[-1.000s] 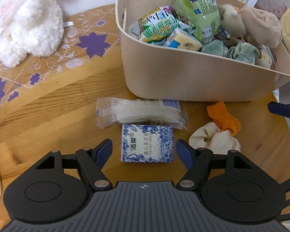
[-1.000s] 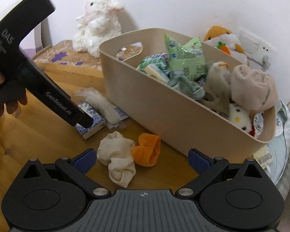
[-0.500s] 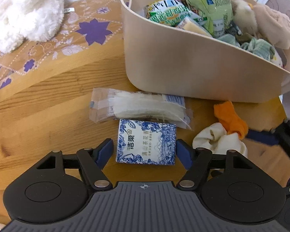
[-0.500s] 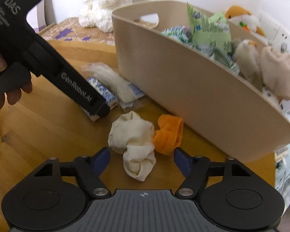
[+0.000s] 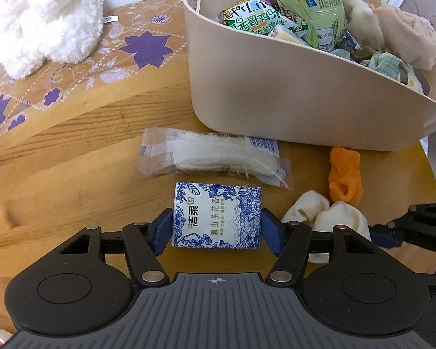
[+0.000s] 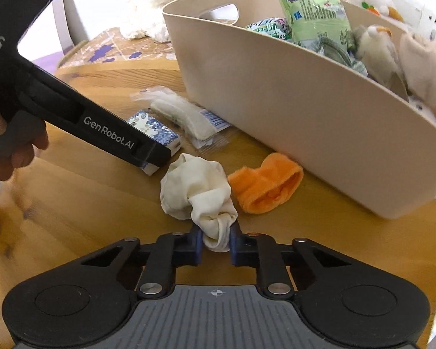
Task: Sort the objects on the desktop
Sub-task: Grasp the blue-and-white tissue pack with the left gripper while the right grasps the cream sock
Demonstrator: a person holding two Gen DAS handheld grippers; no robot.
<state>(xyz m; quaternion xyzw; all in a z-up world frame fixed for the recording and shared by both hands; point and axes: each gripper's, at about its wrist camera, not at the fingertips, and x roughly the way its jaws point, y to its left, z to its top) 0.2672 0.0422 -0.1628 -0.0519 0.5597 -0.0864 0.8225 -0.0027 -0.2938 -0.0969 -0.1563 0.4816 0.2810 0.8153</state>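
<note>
- Only the right wrist view shows "GenRobot.AI" on the left gripper (image 6: 148, 160).
- Its jaws, just closing, flank the tissue pack (image 5: 217, 215) printed "洁柔".
- The right gripper (image 6: 216, 240) jaws clamp the cream sock (image 6: 197, 195).

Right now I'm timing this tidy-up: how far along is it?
Done: snack bags and soft toys fill the beige bin. In hand: right gripper pinches the cream sock; left gripper closes around the tissue pack. Left: orange sock, clear packet.

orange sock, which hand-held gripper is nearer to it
Right. The right hand-held gripper pinches the cream cloth beside the orange sock; the left straddles the tissue pack, farther away.
</note>
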